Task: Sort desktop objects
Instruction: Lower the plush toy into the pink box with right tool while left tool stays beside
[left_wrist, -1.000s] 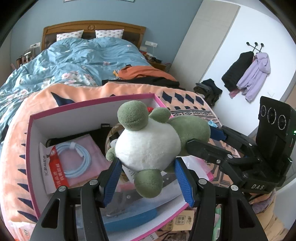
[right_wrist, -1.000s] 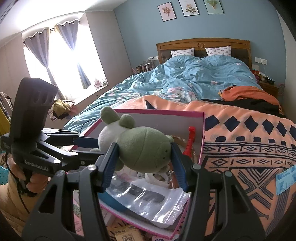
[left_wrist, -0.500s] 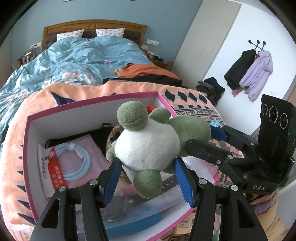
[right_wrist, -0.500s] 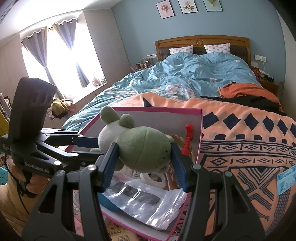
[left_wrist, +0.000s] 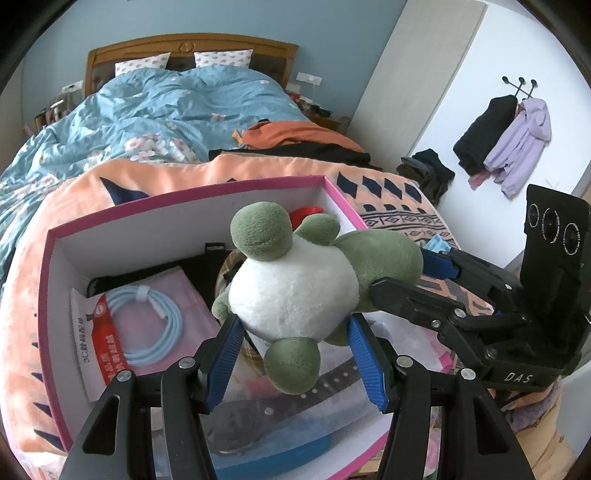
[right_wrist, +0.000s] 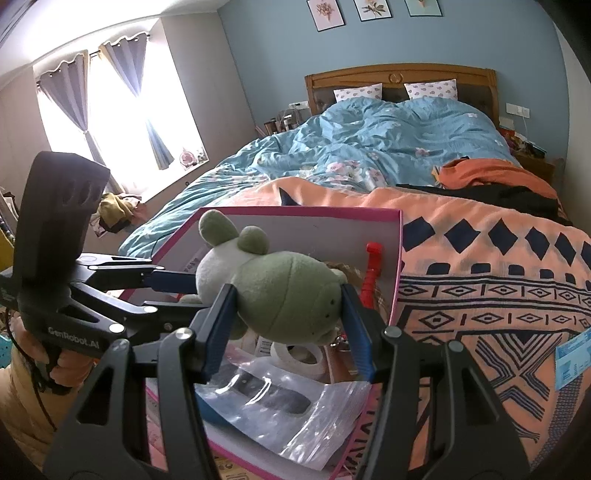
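Plush frog (left_wrist: 295, 291) clamped by both grippers over box (left_wrist: 48, 295).

Blue-walled bedroom, wooden bed (right_wrist: 402, 122) (bright window (right_wrist: 122, 122))

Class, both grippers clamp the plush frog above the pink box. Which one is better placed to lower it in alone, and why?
Probably the left gripper: its pads squeeze the plush frog at the body, over the pink box. The right gripper holds only the head.
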